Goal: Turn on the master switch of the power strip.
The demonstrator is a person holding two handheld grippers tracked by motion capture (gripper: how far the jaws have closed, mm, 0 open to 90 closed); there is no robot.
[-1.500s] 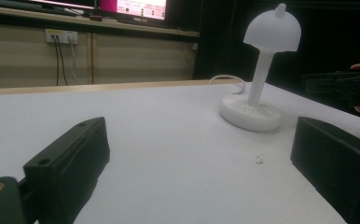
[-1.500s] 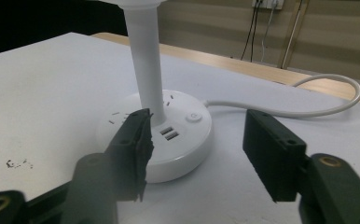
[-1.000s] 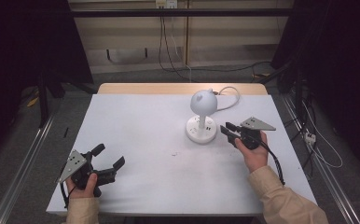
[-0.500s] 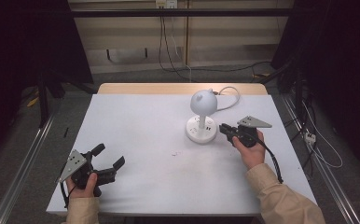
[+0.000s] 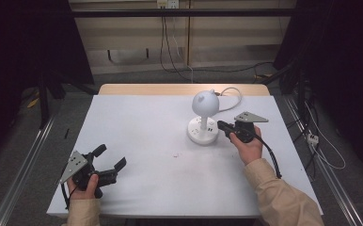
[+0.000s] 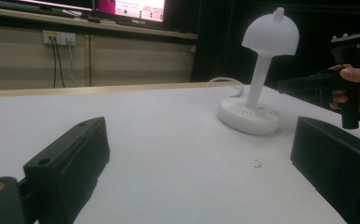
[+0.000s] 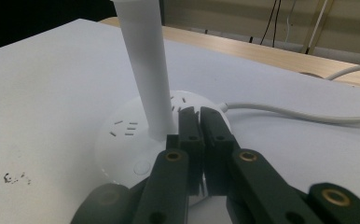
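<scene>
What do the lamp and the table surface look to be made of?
White mushroom-shaped desk lamp: probably moulded plastic, matte to satin, with a smooth, uniform dome, stem and round socket base. White table surface: a matte sheet or laminate, hard to tell which; a wood-coloured strip shows at the far edge.

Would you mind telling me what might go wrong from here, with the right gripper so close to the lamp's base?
1. The right gripper, jaws shut, sits over the base of the white table lamp. A sideways nudge against the thin stem could tip the top-heavy lamp.
2. The lamp's white cord trails off behind the base; dragging the lamp could pull it taut.
3. The left gripper rests open far off, too distant to steady the lamp.
</scene>
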